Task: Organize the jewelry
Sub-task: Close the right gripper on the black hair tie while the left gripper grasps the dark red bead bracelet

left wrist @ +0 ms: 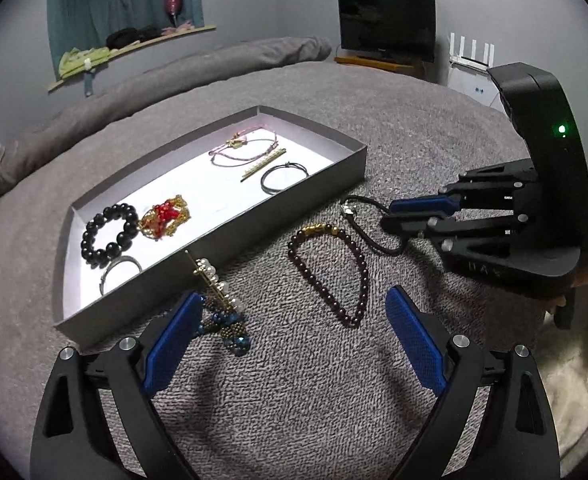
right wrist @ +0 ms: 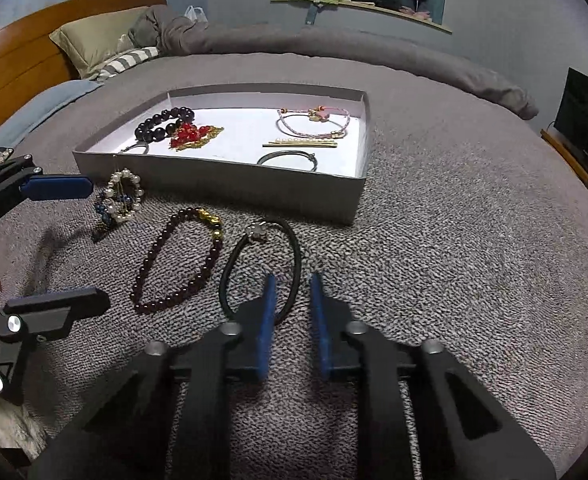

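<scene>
Gripping the black cord bracelet [right wrist: 290, 256] on the bed [right wrist: 434, 260], right fingers [right wrist: 292, 284] narrow, cord between; left fingers [left wrist: 294, 312] wide, empty. Advice: lift slowly, clear the box [right wrist: 214, 176] wall, lay inside.

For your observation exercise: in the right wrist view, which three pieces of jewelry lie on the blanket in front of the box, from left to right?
Pearl piece → dark red bead bracelet → black cord bracelet.
</scene>
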Available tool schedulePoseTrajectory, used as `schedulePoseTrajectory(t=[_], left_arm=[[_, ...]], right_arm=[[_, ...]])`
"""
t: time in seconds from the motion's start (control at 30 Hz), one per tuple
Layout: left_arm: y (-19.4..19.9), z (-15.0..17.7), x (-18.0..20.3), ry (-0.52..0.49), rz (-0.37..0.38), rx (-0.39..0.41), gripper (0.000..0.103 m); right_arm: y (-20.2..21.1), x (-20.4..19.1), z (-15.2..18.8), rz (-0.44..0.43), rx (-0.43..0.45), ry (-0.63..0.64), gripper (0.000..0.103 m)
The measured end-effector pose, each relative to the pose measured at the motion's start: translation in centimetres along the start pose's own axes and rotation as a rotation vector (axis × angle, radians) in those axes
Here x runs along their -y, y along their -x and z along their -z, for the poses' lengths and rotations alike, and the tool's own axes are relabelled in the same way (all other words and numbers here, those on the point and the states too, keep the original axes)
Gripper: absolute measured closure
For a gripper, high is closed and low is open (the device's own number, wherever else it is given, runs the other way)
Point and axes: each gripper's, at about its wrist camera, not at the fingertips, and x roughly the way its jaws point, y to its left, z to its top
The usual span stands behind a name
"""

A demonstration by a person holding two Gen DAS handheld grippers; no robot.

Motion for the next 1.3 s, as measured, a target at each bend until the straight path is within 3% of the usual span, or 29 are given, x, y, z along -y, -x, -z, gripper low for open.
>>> schedulePoseTrajectory(t=[0.17,0.4,0.63,0.83,0.9,1.0,1.3], left_arm=[[-0.3,-0.1,0.3,0.005,0.019,0.012,0.011],[-1.7,-0.6,0.7,0.007,0.032,-0.01,0.039],[-2.9,-0.8,0.3,0.026,0.013,-0.023,0.058],[-1.2,-1.1,0.5,0.036,0.04,0.017,0.059],[-1.4,-1.2,1.2,0.02,0.051,0.001,0.07],[-2.5,-0.9,1.4,0.034,0.064,-0.038,0.072],[-4.4,-0.6,1.5,0.02,-0.002,-0.064,0.075]], right_arm=[[0.4,1.5,-0.1,0.045,0.004,-0.05,0.099],[0.0,2.0,0.0,0.043,-0.008,-0.069,0.099],[-0.1,1.9,-0.1,0.035,-0.013,-0.066,0.099],[-0.1,1.8,-0.1,0.034,-0.015,-0.059,0.099],[-0.2,1.7,-0.1,0.037,-0.015,-0.053,0.099],[-0.1,1.7,0.0,0.038,-0.015,-0.049,0.099],[-0.4,1.5,0.0,0.039,-0.025,-0.038,0.099]])
